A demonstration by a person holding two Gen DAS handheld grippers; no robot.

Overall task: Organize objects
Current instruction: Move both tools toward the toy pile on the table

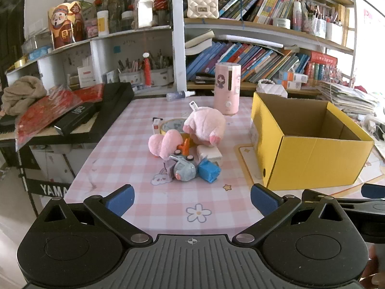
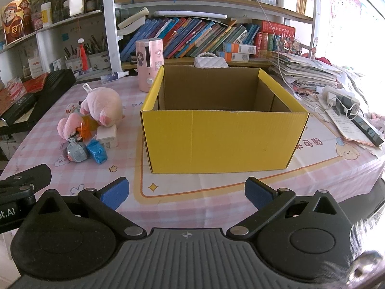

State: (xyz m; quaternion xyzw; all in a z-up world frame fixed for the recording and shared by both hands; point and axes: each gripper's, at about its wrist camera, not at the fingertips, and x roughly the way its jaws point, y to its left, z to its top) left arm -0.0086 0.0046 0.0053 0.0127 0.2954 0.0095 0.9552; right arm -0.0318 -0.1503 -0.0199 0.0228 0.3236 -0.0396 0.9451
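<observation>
Here the heap of small things on the pink checked tablecloth (image 1: 134, 187) hides much of itself: the pink plush animal (image 1: 204, 126) lies over a roll of yellow tape (image 1: 172, 125), of which only an arc shows, and an orange plastic piece (image 1: 185, 145) pokes out between the plush parts, its shape hard to make out. In front lie a grey toy vehicle (image 1: 184, 167), a crumpled blue packet (image 1: 208, 170) touching it, and a white block (image 1: 209, 153) behind. The floor of the open yellow cardboard box (image 2: 216, 139) is hidden by its near wall in the right wrist view, and cut off partly in the left one.

The left gripper (image 1: 192, 201) is released, blue pads wide apart, holding nothing; the heap lies ahead of it, well apart, the box to its right. The right gripper (image 2: 186, 193) is likewise spread and bare, facing the box, with the heap off to its left
</observation>
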